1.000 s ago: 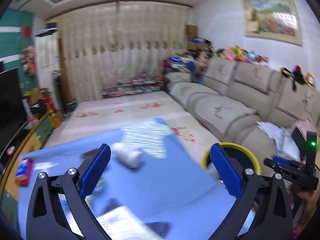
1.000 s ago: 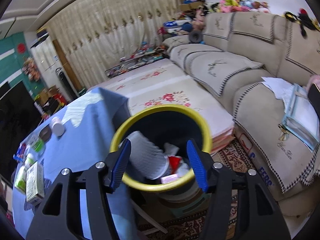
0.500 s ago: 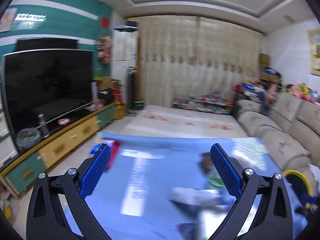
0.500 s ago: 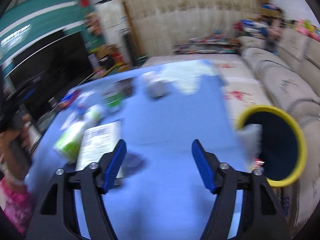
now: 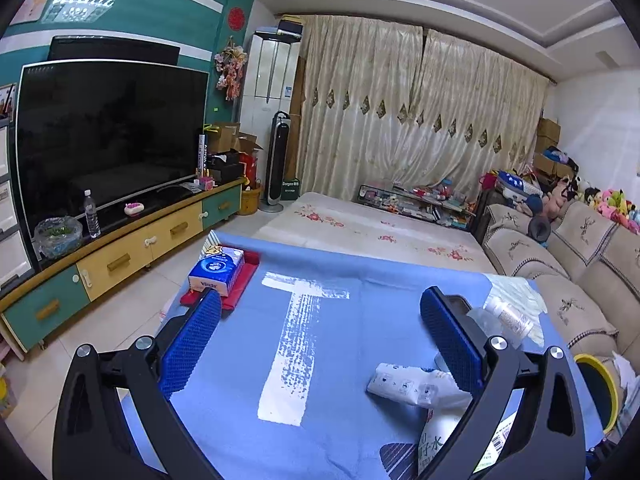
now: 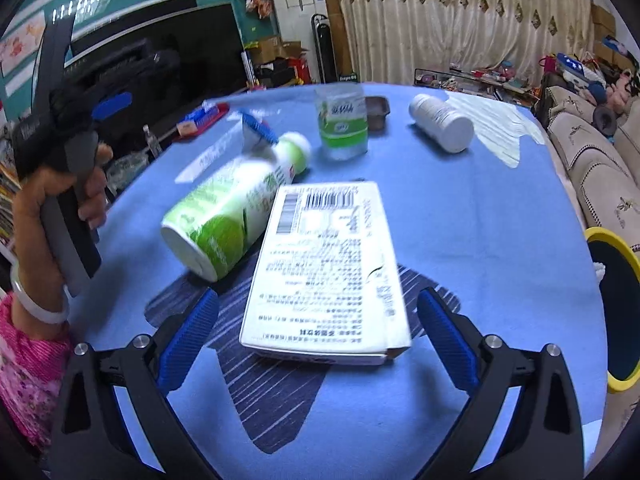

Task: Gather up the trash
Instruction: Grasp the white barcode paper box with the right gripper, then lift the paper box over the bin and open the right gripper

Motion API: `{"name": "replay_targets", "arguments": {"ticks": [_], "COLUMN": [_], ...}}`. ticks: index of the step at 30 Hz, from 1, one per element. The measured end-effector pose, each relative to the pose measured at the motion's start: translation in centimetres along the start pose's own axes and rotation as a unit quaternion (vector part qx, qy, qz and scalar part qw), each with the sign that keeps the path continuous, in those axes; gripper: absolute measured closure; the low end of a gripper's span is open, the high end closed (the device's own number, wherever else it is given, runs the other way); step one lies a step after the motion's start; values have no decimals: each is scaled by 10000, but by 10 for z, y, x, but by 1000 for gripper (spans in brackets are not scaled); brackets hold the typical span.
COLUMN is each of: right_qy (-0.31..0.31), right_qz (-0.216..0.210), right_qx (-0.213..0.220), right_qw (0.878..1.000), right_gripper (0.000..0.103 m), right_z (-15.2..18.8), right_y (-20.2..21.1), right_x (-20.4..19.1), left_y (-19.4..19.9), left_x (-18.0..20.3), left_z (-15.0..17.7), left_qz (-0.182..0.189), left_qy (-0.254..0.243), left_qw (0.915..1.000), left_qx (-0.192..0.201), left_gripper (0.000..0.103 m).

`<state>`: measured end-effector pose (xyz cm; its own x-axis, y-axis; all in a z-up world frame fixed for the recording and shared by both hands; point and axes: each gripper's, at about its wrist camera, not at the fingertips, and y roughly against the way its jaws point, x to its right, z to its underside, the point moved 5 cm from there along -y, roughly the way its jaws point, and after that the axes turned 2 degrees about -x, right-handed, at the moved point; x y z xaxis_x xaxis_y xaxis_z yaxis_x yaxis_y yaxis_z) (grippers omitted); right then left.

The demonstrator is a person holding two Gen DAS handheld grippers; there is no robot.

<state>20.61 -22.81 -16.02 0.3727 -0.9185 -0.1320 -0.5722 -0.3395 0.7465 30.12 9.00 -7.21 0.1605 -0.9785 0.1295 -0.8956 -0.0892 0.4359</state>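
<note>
My right gripper [image 6: 318,340] hangs low over the blue-clothed table [image 6: 480,220], its jaws opening. The near end of a white printed carton [image 6: 328,268] lies between its fingers, and the pads stay clear of it. Beside the carton lies a green-and-white bottle [image 6: 236,204]. Farther back are a small green-labelled bottle [image 6: 342,120], upright, and a white pill bottle [image 6: 440,122] on its side. My left gripper [image 5: 320,340] is open and empty above the cloth. A crumpled white packet [image 5: 408,388] lies by its right finger. The yellow-rimmed bin [image 6: 612,308] stands off the table's right edge.
A tissue pack [image 5: 218,272] rests on a red holder at the table's far left corner. A brown tray [image 6: 376,110] sits behind the small bottle. A hand [image 6: 60,200] grips the left tool's handle. The sofa [image 5: 580,280] runs along the right, the TV cabinet [image 5: 120,256] along the left.
The right gripper has swung from above the yellow bin to the table, and its jaws have spread wider. The left gripper has turned from the sofa side toward the TV side.
</note>
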Motion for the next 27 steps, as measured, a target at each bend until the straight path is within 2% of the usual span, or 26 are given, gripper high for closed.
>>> {"name": "replay_targets", "arguments": {"ticks": [9,10,12,15,19,27], "right_qy": [21,26,46,70,-100,-477], "right_qz": [181,192,230,280,213,308], "right_qx": [-145,-167,-267,-311,-263,209], "right_qw": [9997,9997,9994,9991,9994,9982], "right_gripper": [9,11,25,35,35,35], "right_z": [5,5,7,9,10,3], "right_y": [-16,-18,-21,-22,-17,22], "right_x": [2,2,3,4,10,42], "left_y": [-1,-2,-3,-6,-7,-7], "left_x": [19,20,22,25,27,27], "left_z": [5,6,6,9,10,11], "left_qz": [140,141,149,139,116,114], "left_qy": [-22,-26,-35,-54,-59,-67], "left_qw": [9998,9998,9998,9998,9998,9998], "left_qx": [-114,-119,-132,-154,-161,-161], "left_gripper": [5,5,5,5,5,5]}}
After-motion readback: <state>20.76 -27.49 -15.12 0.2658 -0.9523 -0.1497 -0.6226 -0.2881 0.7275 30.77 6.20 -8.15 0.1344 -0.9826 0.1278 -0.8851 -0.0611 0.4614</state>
